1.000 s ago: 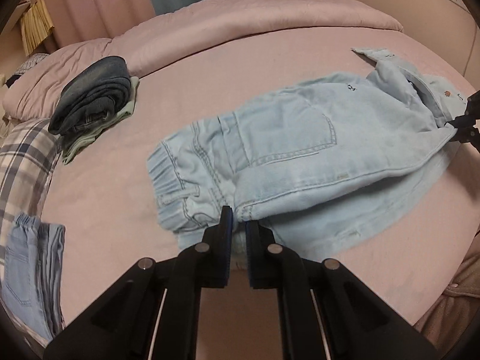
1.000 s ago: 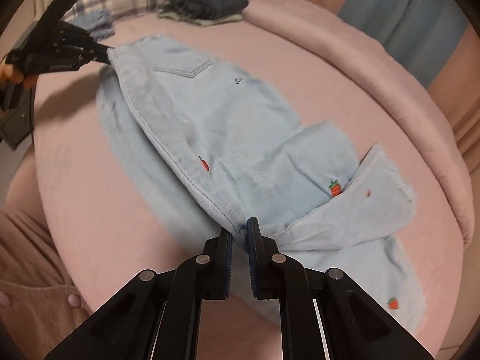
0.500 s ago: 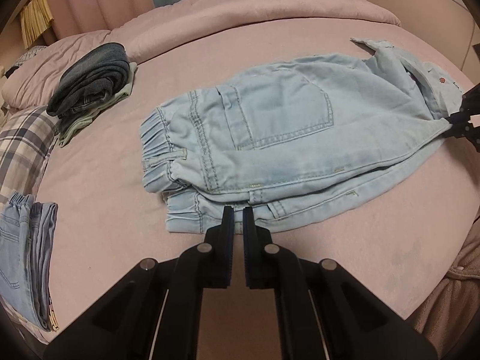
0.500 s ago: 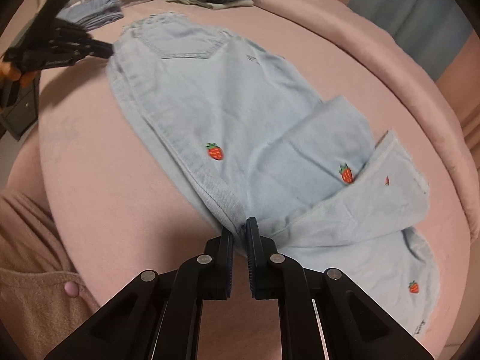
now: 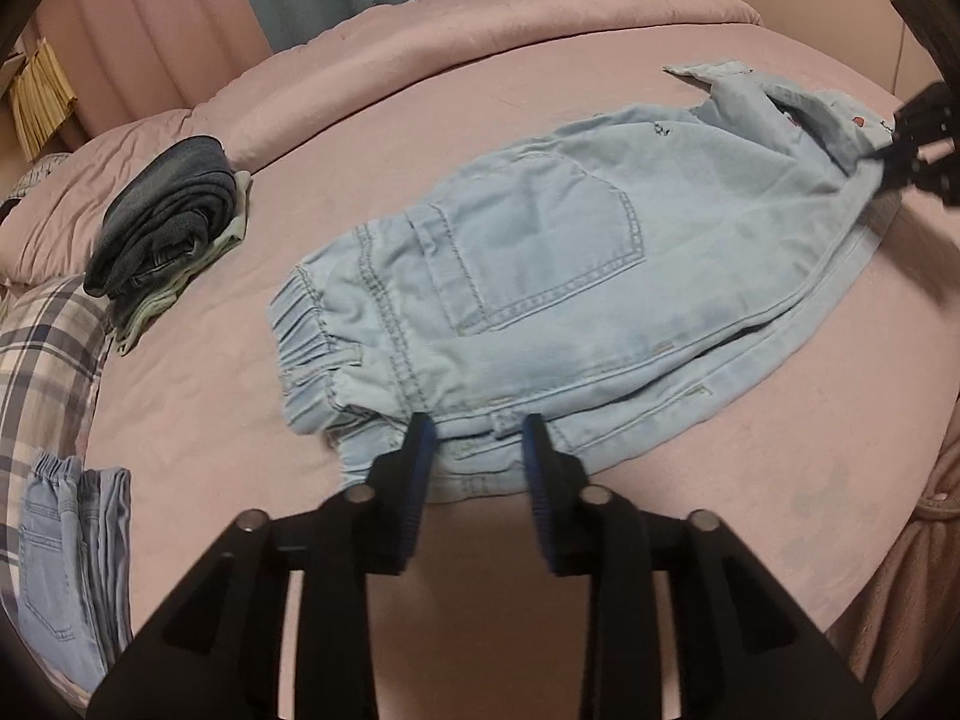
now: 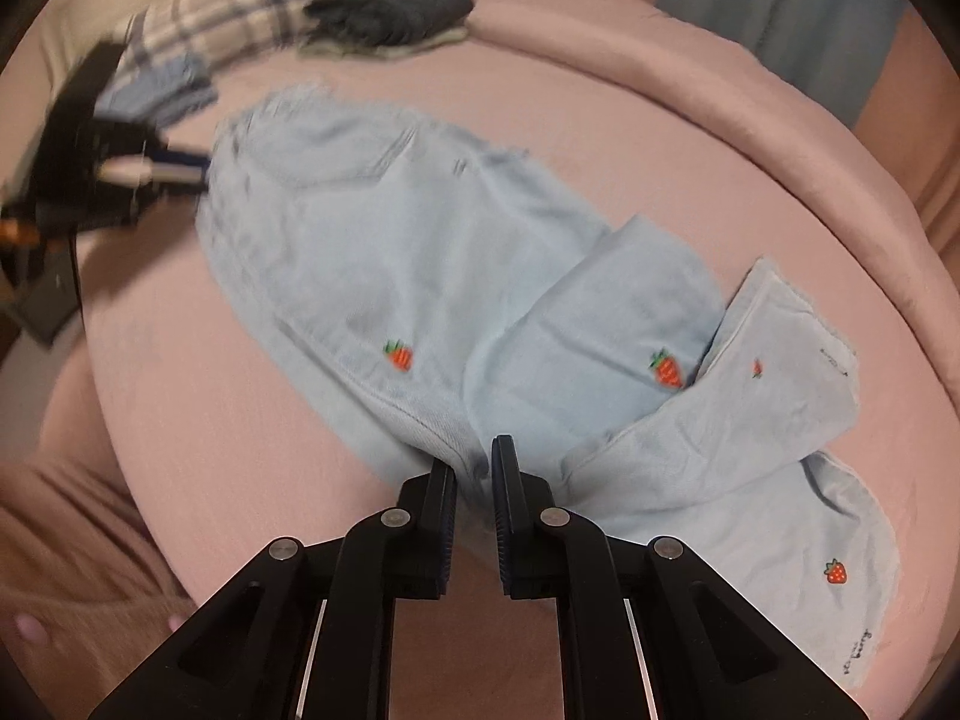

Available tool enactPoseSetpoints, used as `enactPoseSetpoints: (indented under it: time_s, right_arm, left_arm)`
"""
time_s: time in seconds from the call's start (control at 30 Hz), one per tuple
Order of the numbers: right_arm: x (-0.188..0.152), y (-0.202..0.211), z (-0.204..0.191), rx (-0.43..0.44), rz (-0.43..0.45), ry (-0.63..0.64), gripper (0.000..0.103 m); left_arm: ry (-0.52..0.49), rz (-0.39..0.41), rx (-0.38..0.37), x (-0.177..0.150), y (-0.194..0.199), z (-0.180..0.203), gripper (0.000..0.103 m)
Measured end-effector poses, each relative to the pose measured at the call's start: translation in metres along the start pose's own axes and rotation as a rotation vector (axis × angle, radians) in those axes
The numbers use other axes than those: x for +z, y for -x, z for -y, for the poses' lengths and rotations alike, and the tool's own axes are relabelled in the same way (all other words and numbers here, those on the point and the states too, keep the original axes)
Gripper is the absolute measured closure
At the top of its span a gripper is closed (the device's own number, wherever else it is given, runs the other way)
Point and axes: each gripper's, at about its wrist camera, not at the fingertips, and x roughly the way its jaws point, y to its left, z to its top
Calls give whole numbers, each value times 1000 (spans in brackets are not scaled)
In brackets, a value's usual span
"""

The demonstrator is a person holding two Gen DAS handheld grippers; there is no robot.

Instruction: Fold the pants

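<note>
Light blue pants with small strawberry patches lie folded lengthwise on the pink bed, waistband to the left in the left wrist view. My left gripper sits at the near waist edge; its jaws are opening, and the denim lies between the pads without being pressed. My right gripper is shut on the side seam of the pants near the leg ends, where one hem is flipped back. Each gripper shows at the far end of the other's view: the right gripper and the left gripper.
A stack of folded dark jeans rests at the back left near a plaid cover. Folded light jeans lie at the left edge. A person's pink fleece clothing is at the bed's near edge.
The pants came down from a lifted fold to lie flat on the bed. My left jaws have parted and let go of the waist edge. The right gripper keeps its hold.
</note>
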Motion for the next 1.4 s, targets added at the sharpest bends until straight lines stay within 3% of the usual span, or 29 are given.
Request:
enactPoseSetpoints:
  time_s: [0.47, 0.77, 0.9, 1.0, 1.23, 1.4]
  right_arm:
    - [39, 24, 33, 112, 122, -204, 93]
    - [53, 46, 36, 202, 201, -289, 93]
    - [44, 44, 31, 197, 182, -294, 93]
    - [36, 42, 29, 198, 162, -304, 93]
    - [9, 32, 11, 211, 75, -260, 93]
    - [-12, -4, -5, 169, -24, -204, 93]
  left_arm:
    - [-129, -11, -54, 6, -2, 2, 65]
    - [-258, -10, 46, 13, -17, 21, 66]
    - [-144, 3, 24, 20, -17, 5, 97]
    - [-57, 46, -11, 21, -1, -5, 98]
    - [-85, 35, -11, -3, 25, -1, 98]
    - [-111, -1, -1, -7, 10, 7, 98]
